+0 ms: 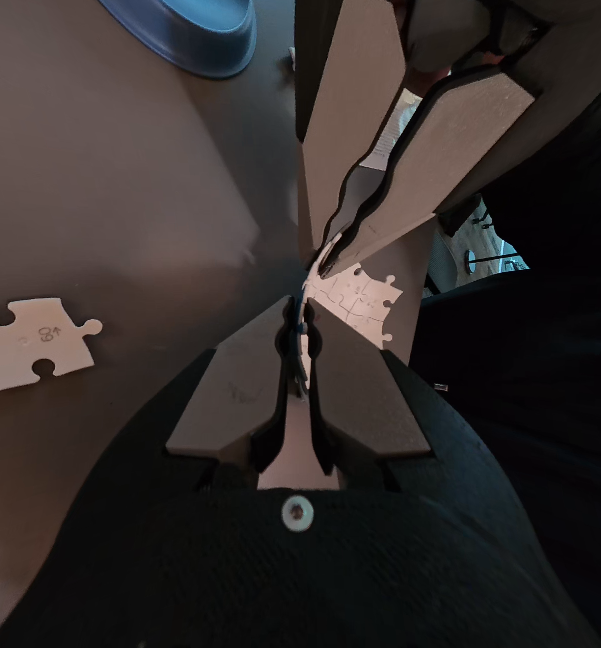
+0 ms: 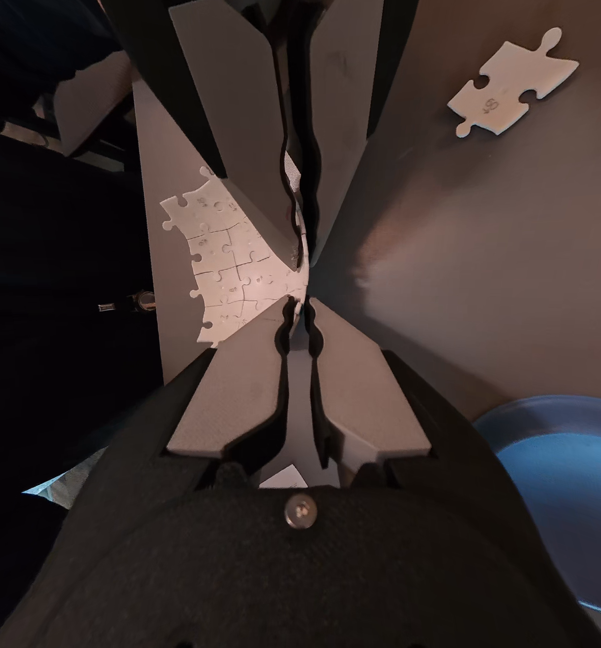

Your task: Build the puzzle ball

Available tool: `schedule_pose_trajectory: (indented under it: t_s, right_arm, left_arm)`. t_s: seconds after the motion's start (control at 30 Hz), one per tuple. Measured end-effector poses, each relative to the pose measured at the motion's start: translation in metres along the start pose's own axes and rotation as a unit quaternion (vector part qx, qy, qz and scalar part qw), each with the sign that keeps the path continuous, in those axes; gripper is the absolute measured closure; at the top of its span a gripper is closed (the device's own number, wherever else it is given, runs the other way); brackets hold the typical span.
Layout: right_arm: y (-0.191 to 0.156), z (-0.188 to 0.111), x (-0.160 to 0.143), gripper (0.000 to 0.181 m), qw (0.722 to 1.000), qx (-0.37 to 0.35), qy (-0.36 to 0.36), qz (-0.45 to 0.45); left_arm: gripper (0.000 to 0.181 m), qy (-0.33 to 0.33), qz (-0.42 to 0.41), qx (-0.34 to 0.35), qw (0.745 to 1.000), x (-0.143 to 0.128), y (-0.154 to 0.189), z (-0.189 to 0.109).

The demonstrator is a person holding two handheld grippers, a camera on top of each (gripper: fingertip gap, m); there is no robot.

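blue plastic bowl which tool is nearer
Right. The blue bowl lies just beside the right tool; the left tool sits farther, across the white puzzle section.

Both tongs pinch the curved white puzzle panel; a loose piece lies beyond.

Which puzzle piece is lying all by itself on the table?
The single white piece lying flat on the dark table, away from both grippers. The other pieces are already joined into a curved sheet, pinched by the left gripper and right gripper.
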State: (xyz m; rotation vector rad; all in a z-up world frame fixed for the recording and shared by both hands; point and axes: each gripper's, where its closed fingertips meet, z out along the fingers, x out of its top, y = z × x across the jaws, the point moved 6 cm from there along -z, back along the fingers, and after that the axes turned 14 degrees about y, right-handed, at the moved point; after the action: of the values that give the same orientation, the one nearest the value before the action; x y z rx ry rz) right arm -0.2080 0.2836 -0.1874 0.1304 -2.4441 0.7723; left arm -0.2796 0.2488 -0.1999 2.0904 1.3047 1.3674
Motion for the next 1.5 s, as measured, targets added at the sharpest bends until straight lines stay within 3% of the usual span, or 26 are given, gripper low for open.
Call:
schedule_pose_trajectory:
  t_s: [0.37,0.53,0.77,0.97,1.07,1.2,1.27,1.5]
  right_arm:
    - [0.004,0.000,0.001,0.180,0.999,0.004,0.047,0.016]
    - [0.007,-0.006,-0.002,0.168,0.998,-0.007,0.062,0.028]
    - [0.003,-0.005,-0.011,0.179,0.997,0.014,0.065,0.045]
    - [0.005,-0.004,-0.016,0.181,0.988,0.063,0.098,0.105]
    - [0.006,-0.001,-0.017,0.181,0.988,0.052,0.096,0.109]
    - [0.007,-0.002,-0.012,0.179,0.987,0.035,0.116,0.108]
    - [0.011,-0.004,-0.012,0.160,0.983,0.035,0.120,0.138]
    - [0.007,0.001,-0.016,0.170,0.980,0.035,0.117,0.155]
  left_arm:
    - [0.178,0.009,-0.004,0.009,1.000,0.002,-0.002,-0.004]
    - [0.179,0.006,-0.009,0.003,1.000,0.000,-0.002,-0.001]
    - [0.179,0.009,-0.008,0.009,1.000,0.002,-0.003,-0.002]
    - [0.179,0.012,-0.016,0.000,1.000,0.000,-0.001,-0.002]
    - [0.178,0.015,-0.016,0.010,1.000,-0.003,-0.002,-0.001]
    - [0.179,0.061,-0.020,0.021,0.998,-0.002,-0.003,-0.008]
    - [0.179,0.076,-0.028,0.012,0.997,-0.004,-0.001,-0.007]
    - [0.179,0.096,-0.024,0.025,0.995,-0.007,0.001,-0.006]
